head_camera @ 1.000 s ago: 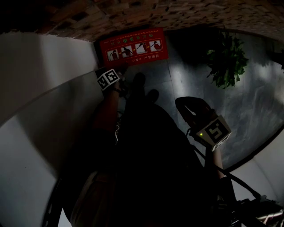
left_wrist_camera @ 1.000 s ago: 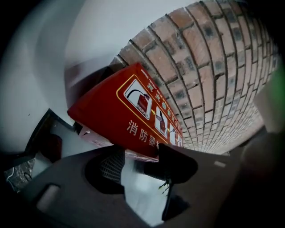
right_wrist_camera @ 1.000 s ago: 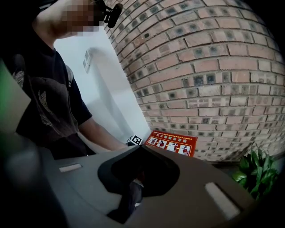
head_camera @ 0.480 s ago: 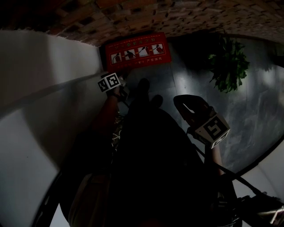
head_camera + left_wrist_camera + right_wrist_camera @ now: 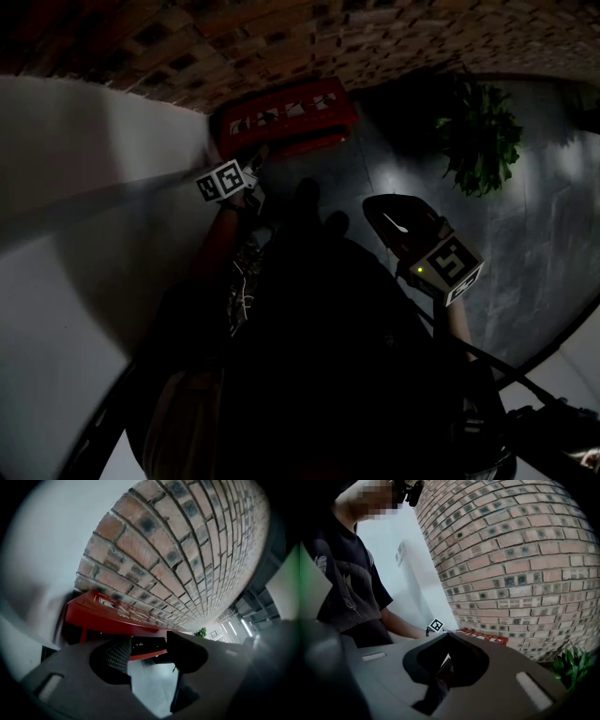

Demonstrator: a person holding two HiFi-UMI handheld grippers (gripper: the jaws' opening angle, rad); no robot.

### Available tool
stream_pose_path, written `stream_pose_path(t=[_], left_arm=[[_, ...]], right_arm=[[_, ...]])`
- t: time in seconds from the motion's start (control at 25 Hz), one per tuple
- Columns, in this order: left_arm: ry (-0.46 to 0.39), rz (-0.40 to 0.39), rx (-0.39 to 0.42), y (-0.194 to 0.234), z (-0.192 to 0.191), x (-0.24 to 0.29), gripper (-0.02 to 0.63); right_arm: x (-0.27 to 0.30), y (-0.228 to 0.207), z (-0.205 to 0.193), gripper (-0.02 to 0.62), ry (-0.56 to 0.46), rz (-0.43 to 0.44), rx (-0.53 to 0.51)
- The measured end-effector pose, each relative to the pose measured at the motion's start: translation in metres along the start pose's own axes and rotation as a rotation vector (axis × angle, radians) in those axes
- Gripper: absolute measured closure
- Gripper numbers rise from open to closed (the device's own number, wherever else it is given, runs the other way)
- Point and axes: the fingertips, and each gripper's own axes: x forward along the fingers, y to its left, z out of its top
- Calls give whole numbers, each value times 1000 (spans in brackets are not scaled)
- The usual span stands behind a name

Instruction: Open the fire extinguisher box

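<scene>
Most of the upper frame is brick wall (image 5: 375, 37). A white wall (image 5: 84, 187) fills the left side and a grey glossy floor (image 5: 544, 216) the right. The person's dark torso (image 5: 319, 356) takes up the lower centre.

The fire extinguisher box (image 5: 286, 117) is red and sits low at upper centre, at the foot of the brick, next to the white wall. In the left gripper view its lid (image 5: 108, 616) looks tilted up off the body, with a dark gap under it. A plant (image 5: 480, 131) stands at upper right, well apart from the box.

The left gripper (image 5: 150, 651) is at the box's front edge, fingers (image 5: 118, 652) clearly apart. The lid's lower rim and the gap show between them. Can't tell if either finger touches the rim; nothing is pinched.

The right gripper (image 5: 443, 670) is at mid right of the head view, away from the box. Its fingers are closed together on nothing.

Handling, as a judgement: the box looks like painted sheet metal, so stiff, smooth and a bit slippery. The lid is probably hinged at the brick side, light enough to swing but likely to drop back if released. Best hold is the front lip of the lid near its middle, hooked from below or pinched across the thin edge. Lift in an arc toward the wall.
</scene>
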Motion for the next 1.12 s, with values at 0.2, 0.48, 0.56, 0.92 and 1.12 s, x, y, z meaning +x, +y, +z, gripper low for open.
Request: stream_pose_path(t=[0.2, 0.48, 0.56, 0.92, 1.12], left_arm=[[-15, -14, 157, -15, 35, -2, 364], [-12, -30, 308, -22, 64, 2, 364], [13, -43, 378, -26, 66, 6, 364], [7, -44, 557, -41, 85, 27, 364], [-71, 36, 664, -41, 112, 28, 365]], right_arm=[[4, 6, 4, 594, 49, -3, 30], [17, 5, 9, 595, -23, 32, -81], [19, 6, 13, 594, 14, 16, -30], [41, 7, 26, 595, 76, -16, 28], [53, 3, 29, 595, -10, 19, -68]])
